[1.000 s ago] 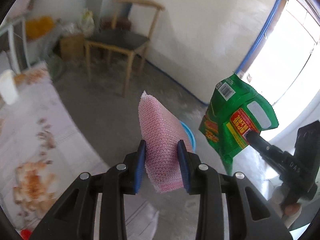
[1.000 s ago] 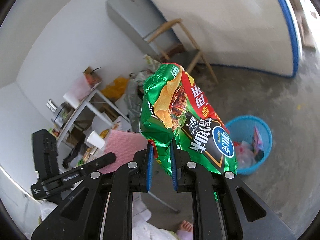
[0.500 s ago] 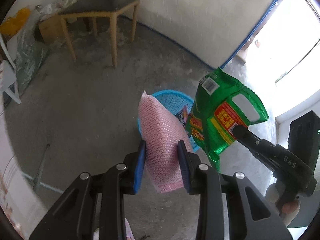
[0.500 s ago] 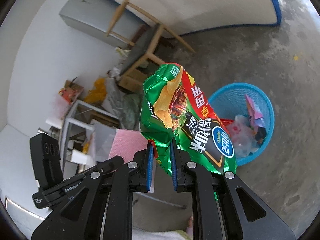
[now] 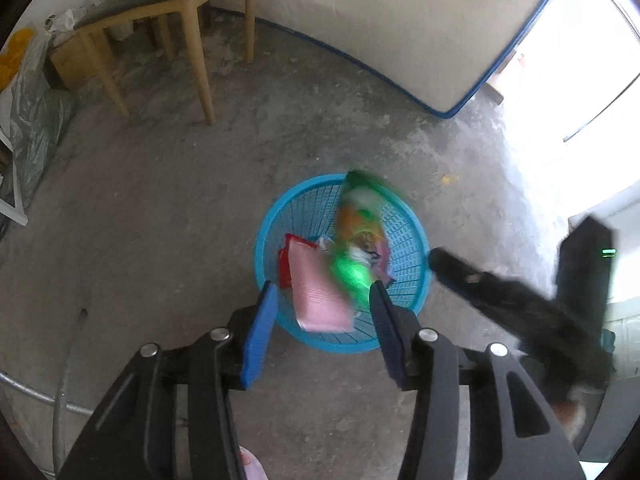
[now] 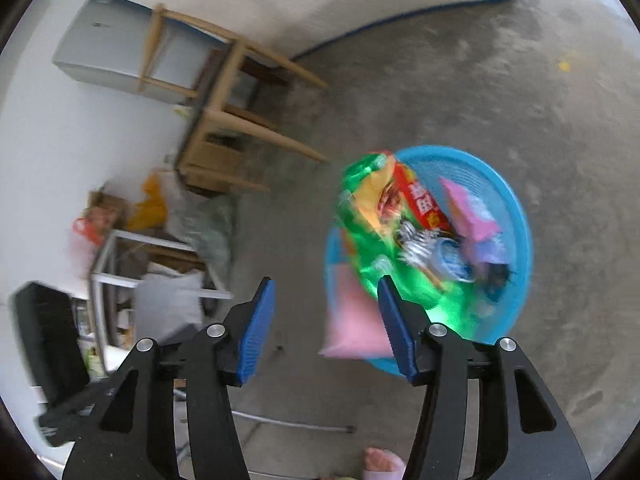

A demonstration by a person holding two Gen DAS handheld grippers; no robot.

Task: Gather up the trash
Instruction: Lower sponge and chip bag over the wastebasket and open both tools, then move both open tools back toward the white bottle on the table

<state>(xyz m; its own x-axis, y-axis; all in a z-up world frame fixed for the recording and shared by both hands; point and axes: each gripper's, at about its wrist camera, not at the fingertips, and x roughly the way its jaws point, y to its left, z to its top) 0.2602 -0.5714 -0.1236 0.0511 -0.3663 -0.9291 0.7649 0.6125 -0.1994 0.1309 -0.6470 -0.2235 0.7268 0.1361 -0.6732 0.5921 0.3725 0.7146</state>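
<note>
Bare grey concrete floor [image 5: 152,208], stained and dusty, pale patches near the wall. Blue basket [image 5: 404,288] stands on it, mid-floor, trash inside. Wooden chair [image 5: 192,40] stands on the floor by the wall, well apart from the basket; cardboard box [image 6: 212,160] on the floor under it. Grey plastic bag [image 5: 36,120] slumped on the floor beside the chair. Thin metal rod [image 6: 288,422] lies flat on the floor, near edge. Small yellow scrap [image 5: 450,179] on the floor just beyond the basket.
</note>
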